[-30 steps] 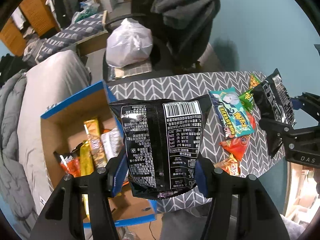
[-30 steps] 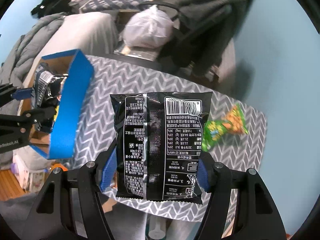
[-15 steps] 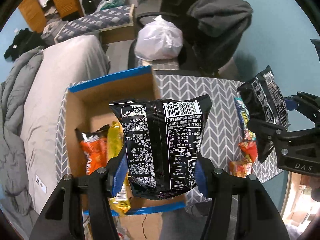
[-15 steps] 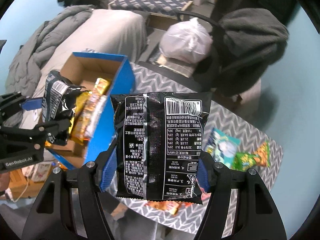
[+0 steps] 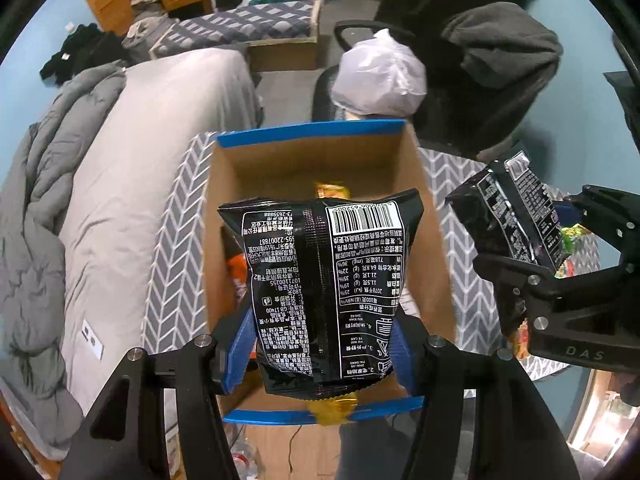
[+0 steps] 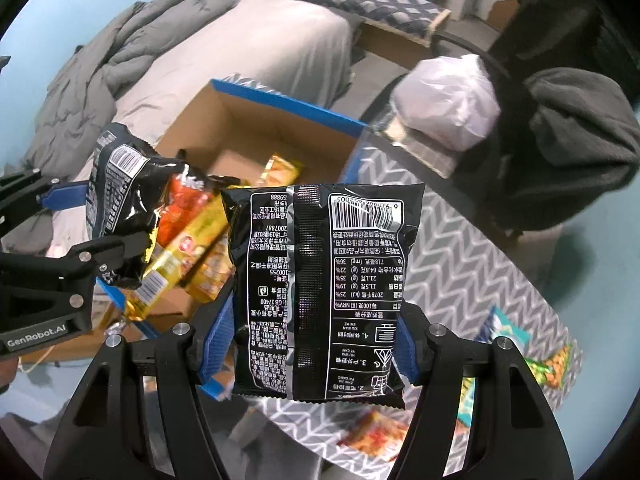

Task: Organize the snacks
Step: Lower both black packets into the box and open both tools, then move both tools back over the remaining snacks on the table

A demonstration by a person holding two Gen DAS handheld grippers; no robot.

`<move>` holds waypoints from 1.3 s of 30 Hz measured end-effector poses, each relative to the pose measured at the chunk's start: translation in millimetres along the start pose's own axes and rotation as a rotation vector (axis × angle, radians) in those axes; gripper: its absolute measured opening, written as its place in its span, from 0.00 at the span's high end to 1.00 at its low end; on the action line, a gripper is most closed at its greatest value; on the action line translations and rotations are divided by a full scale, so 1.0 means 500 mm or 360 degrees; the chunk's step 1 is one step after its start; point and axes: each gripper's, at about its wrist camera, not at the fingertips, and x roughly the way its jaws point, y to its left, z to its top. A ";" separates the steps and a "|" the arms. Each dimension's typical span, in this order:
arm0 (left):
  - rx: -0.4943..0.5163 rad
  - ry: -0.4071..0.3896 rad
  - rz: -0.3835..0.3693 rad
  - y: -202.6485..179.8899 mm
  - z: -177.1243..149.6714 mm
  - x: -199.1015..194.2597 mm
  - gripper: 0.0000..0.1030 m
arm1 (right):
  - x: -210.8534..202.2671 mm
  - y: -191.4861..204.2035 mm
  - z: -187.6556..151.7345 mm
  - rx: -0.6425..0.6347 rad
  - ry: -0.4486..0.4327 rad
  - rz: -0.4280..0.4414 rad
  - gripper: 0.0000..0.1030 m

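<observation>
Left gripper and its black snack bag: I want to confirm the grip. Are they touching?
Touching. The left wrist view shows the left gripper with blue pads pressed against both sides of the black snack bag.

Pale blue walls (image 5: 580, 12) enclose the room. A grey-quilted bed (image 5: 132, 152) stands beside the chevron-clothed table (image 6: 472, 248). A dark chair (image 5: 492, 92) carries a white bag (image 5: 380, 76).

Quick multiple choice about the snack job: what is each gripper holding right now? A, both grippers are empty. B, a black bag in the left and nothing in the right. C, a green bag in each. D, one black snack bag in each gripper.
D: the left gripper is clamped on a black snack bag over the cardboard box, and the right gripper grips a second black bag.
</observation>
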 end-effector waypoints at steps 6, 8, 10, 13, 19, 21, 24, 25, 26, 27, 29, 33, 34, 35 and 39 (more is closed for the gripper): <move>-0.0077 0.0027 0.0019 0.044 -0.009 0.020 0.42 | 0.046 0.056 0.043 -0.0068 0.0056 0.0033 0.35; -0.0105 0.0050 0.0022 0.058 -0.006 0.034 0.42 | 0.062 0.073 0.058 -0.0083 0.0075 0.0039 0.35; -0.0130 0.0069 0.0024 0.071 -0.007 0.045 0.42 | 0.072 0.085 0.068 -0.0091 0.0087 0.0046 0.35; -0.0164 0.0090 0.0018 0.083 -0.007 0.057 0.42 | 0.090 0.103 0.084 -0.0098 0.0108 0.0054 0.35; -0.0178 0.0139 0.0039 0.088 -0.005 0.068 0.35 | 0.112 0.119 0.103 -0.0095 0.0159 0.0020 0.34; -0.0171 0.0133 0.0055 0.090 -0.005 0.066 0.31 | 0.114 0.120 0.105 -0.0100 0.0164 -0.0010 0.31; -0.0167 0.0126 0.0050 0.092 -0.004 0.061 0.27 | 0.108 0.121 0.107 -0.0104 0.0139 -0.0041 0.24; -0.0185 0.0128 0.0013 0.093 -0.004 0.060 0.27 | 0.105 0.120 0.107 -0.0103 0.0131 -0.0045 0.24; -0.0185 0.0127 0.0013 0.093 -0.004 0.060 0.27 | 0.104 0.119 0.109 -0.0102 0.0129 -0.0046 0.24; -0.0184 0.0124 0.0013 0.094 -0.004 0.059 0.27 | 0.103 0.117 0.110 -0.0093 0.0128 -0.0050 0.24; -0.0188 0.0116 0.0009 0.092 -0.003 0.055 0.27 | 0.099 0.110 0.110 -0.0068 0.0130 -0.0051 0.24; -0.0187 0.0120 -0.0011 0.081 -0.004 0.047 0.27 | 0.086 0.095 0.105 -0.0022 0.0120 -0.0050 0.24; -0.0181 0.0120 -0.0017 0.075 -0.002 0.044 0.27 | 0.082 0.089 0.102 -0.0013 0.0117 -0.0048 0.24; -0.0174 0.0120 -0.0020 0.071 -0.001 0.042 0.27 | 0.078 0.083 0.099 0.0000 0.0114 -0.0048 0.24; -0.0135 0.0118 -0.0030 0.045 0.009 0.030 0.27 | 0.063 0.057 0.091 0.0055 0.0103 -0.0055 0.24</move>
